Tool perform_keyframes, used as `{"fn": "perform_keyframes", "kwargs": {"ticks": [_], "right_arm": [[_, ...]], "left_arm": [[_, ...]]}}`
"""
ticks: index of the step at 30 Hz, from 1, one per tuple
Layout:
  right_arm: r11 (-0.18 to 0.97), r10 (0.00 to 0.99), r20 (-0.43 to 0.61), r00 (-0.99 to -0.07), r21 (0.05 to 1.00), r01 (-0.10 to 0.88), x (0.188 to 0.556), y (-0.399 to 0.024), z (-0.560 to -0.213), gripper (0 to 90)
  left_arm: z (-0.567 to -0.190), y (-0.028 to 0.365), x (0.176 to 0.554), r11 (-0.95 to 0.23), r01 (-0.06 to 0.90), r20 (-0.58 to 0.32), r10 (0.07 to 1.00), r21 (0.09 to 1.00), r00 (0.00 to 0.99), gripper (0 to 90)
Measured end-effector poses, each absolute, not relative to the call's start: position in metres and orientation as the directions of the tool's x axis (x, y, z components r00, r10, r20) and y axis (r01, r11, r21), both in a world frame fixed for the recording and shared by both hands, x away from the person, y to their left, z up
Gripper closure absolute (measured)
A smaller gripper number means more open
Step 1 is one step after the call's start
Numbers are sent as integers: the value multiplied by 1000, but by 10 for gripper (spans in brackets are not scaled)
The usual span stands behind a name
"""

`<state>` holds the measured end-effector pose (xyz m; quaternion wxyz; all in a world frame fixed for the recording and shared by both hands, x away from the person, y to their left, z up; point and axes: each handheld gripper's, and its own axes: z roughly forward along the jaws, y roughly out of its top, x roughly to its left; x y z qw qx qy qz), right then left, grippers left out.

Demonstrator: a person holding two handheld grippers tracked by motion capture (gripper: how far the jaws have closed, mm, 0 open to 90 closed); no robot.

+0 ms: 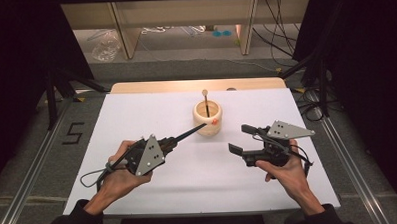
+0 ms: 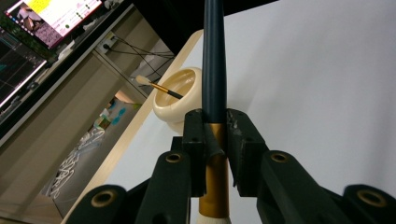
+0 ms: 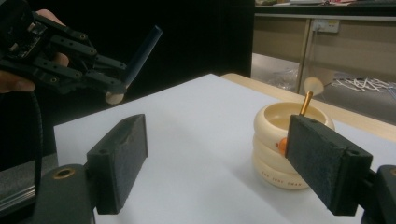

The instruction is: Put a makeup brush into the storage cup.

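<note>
My left gripper (image 2: 215, 133) is pinching a paintbrush (image 2: 214, 60) at its gold ferrule, the dark handle pointing out past the jaws toward the cream ribbed pot (image 1: 207, 117) near the middle of the white table (image 1: 151, 113), its tip close to the pot's rim. A second brush (image 1: 206, 102) stands inside that pot, bristles up. My right gripper (image 3: 224, 163) hovers just right of the pot, its jaws spread with nothing between them.

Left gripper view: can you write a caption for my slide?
The left tool grips a dark-handled brush aimed toward a cream pot holding another brush.
</note>
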<state>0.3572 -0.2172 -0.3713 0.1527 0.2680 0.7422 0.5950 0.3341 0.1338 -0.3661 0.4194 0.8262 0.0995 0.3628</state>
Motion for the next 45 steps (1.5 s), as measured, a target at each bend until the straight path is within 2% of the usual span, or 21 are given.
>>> {"fn": "perform_keyframes", "kwargs": {"ticks": [10,22,33,45], "right_arm": [[149,557,77,-827,970,191,358,-214,-358,222],[188,522,50,-852,967,172,355,-205,-346,233],[214,439,60,-897,962,169,358,-188,-342,345],[269,395,73,-916,944,192,362,-168,-337,426]], "left_arm": [[-365,133,326,-635,-209,580,459,744,673,785],[-369,127,322,-708,-276,684,388,650,617,785],[-373,122,318,-736,-313,730,344,600,590,785],[-374,119,316,-749,-340,757,314,569,573,785]]}}
